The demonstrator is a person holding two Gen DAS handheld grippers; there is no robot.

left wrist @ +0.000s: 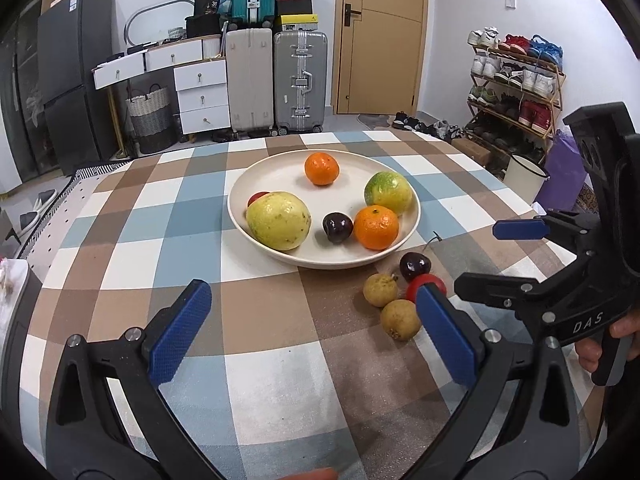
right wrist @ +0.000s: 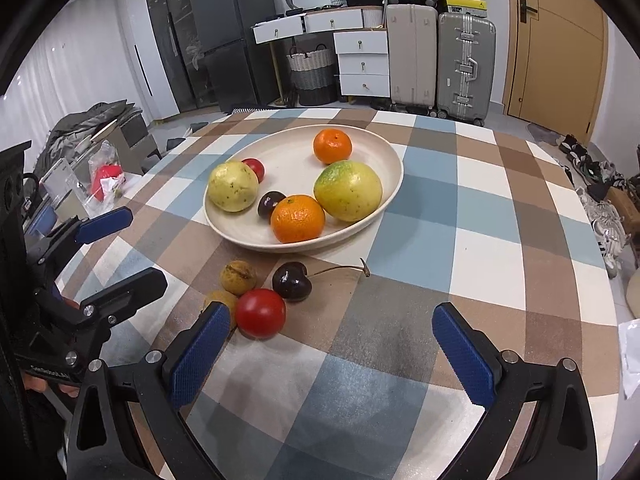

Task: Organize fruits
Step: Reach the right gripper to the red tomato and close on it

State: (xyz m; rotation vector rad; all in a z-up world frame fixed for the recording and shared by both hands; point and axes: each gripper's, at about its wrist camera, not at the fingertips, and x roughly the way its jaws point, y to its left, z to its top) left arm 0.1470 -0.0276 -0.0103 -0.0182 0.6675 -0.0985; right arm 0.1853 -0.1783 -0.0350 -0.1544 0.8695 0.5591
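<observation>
We take the cream plate [right wrist: 384, 152] on the checked table [right wrist: 500, 240] as our landmark. On the plate we count six fruits: two oranges, one at the far side [right wrist: 332, 146] and one at the near rim [right wrist: 297, 219]; two yellow-green guavas [right wrist: 232, 186] [right wrist: 347, 191]; one dark cherry [right wrist: 270, 204]; and one red tomato [right wrist: 255, 169], which is partly hidden behind a guava.

Off the plate, just in front of its near rim, we count four fruits in a tight cluster: a second dark cherry with its stem [right wrist: 292, 281], a second red tomato [right wrist: 260, 313], and two tan longans. One longan [right wrist: 238, 277] is in full view. The other [left wrist: 400, 319] is largely covered by a blue pad in the right wrist view.

The left tool [left wrist: 308, 330] is spread wide and holds nothing. The right tool [right wrist: 332, 354] is likewise spread wide and holds nothing, with its left pad beside the cluster. Whether that pad touches the tomato, we cannot tell.
</observation>
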